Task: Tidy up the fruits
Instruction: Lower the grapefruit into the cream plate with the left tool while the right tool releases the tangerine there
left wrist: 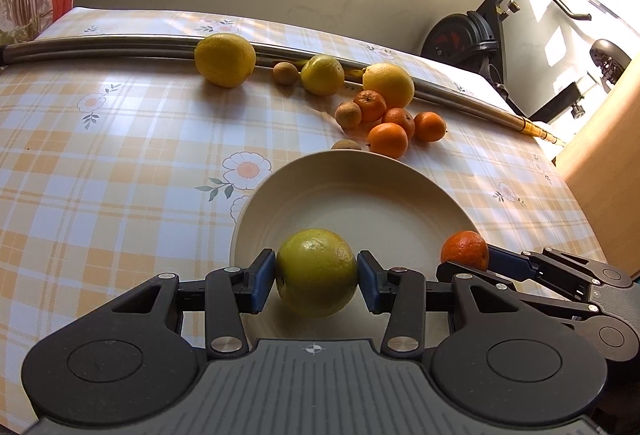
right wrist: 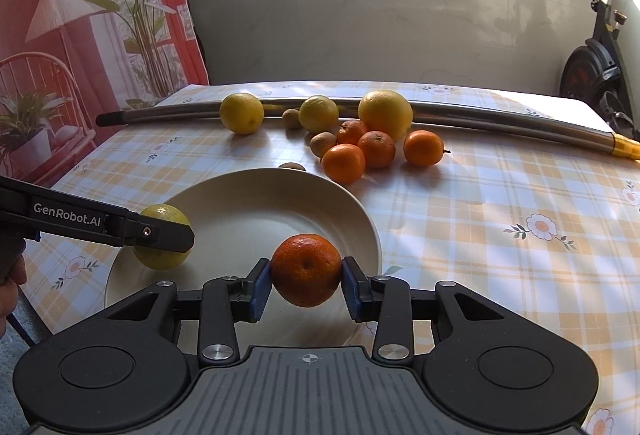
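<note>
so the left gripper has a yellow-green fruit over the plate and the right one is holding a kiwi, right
Not quite. The right gripper holds an orange, not a kiwi; the right wrist view shows its pads pressed on the orange's sides. The rest stands: the left gripper grips the yellow-green fruit over the plate.

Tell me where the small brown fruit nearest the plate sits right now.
The small brown fruit sits on the tablecloth just beyond the plate, at its far rim, left of the nearest tangerine.
</note>
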The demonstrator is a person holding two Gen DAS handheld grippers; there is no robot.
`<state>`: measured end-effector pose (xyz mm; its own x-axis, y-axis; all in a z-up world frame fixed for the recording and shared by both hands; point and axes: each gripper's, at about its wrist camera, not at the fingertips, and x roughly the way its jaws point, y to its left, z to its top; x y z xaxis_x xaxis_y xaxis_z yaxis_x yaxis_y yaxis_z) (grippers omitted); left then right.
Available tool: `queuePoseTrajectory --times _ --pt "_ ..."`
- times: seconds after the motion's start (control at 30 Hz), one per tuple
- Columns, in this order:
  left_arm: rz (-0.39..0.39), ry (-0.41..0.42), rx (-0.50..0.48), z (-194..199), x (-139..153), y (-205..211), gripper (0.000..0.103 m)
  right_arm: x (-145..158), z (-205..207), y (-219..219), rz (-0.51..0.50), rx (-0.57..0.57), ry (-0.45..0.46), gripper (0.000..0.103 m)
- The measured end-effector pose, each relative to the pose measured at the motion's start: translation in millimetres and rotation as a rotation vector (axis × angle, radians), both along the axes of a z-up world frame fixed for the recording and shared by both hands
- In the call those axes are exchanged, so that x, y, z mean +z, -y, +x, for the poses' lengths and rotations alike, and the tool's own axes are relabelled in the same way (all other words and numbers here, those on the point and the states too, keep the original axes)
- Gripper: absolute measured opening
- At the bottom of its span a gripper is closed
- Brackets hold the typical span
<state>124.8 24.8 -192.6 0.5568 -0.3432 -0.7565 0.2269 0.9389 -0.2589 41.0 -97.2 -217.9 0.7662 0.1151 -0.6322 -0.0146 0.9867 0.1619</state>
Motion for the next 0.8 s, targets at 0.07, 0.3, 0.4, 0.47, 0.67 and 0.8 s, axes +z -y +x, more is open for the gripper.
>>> queuePoseTrajectory --times 0.07,0.3,0.4,0.47,0.67,0.8 --pt "0.006 -0.003 -0.004 0 -2 1 0.047 -2 0 1 -0.003 -0.003 -0.008 0.035" --pt "-0.005 -0.009 0.008 1 -2 1 0.047 -5 1 2 -0.008 0.000 -0.013 0.035" --pt "-0.002 -0.004 0.032 1 1 -2 0.050 -5 0 2 -0.015 0.002 -0.010 0.035" --pt "-0.011 -0.004 0.041 1 2 -5 0.053 -5 0 2 -0.020 0.001 -0.007 0.036" --pt "-0.028 0.002 0.069 -4 6 -12 0.056 -3 -1 3 -0.027 -0.003 0.008 0.037" --pt "-0.021 0.026 0.080 -12 11 -13 0.056 -1 -2 4 -0.027 -0.007 0.016 0.037"
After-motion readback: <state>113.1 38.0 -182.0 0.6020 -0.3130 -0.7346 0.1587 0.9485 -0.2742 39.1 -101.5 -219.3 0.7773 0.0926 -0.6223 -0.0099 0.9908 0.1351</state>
